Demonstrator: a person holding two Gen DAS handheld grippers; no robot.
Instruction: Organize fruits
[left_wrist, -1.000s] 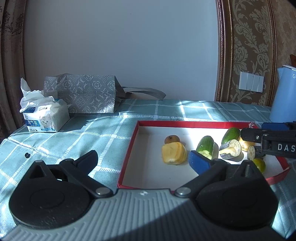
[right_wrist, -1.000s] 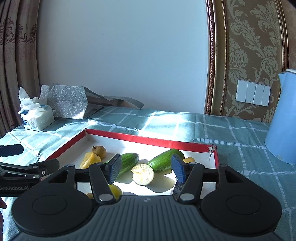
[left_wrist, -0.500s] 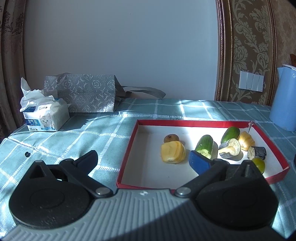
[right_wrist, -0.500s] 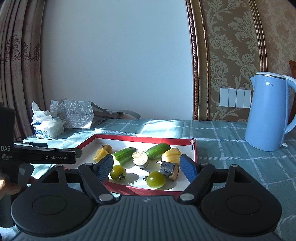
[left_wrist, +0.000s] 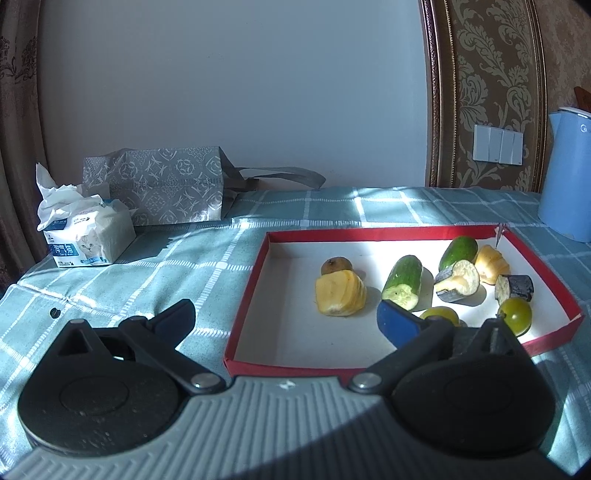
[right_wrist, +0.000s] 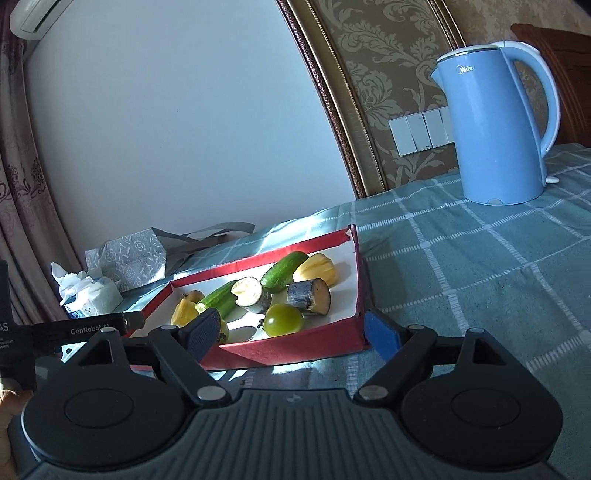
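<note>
Broadly, the surface (left_wrist: 332, 206) under its checked teal cloth carries a blue kettle (right_wrist: 495, 122), a grey patterned bag (left_wrist: 162, 184), a tissue pack (left_wrist: 88, 236) and, nearest the grippers, the red-walled tray (left_wrist: 247, 291) where every fruit piece in view already lies. Inside it are two green cucumber pieces (left_wrist: 402, 282), two yellow ridged pieces (left_wrist: 340, 297), two dark-skinned cut chunks (right_wrist: 308, 295), two small green tomatoes (right_wrist: 282, 319) and one small brown fruit (left_wrist: 334, 265), all loosely bunched toward the tray's kettle-side half rather than sorted. Gathering looks done; any grouping by kind looks still to do. The right gripper (right_wrist: 291, 334) sits just outside the tray's near wall, its jaws spread wide after just having been opening, with only the tray's corner between them and nothing held. The left gripper (left_wrist: 286, 319) likewise stands wide and empty, straddling the tray's near-left corner. One tomato is half hidden behind a blue pad in each view, and the left gripper's other pad is in shadow.
</note>
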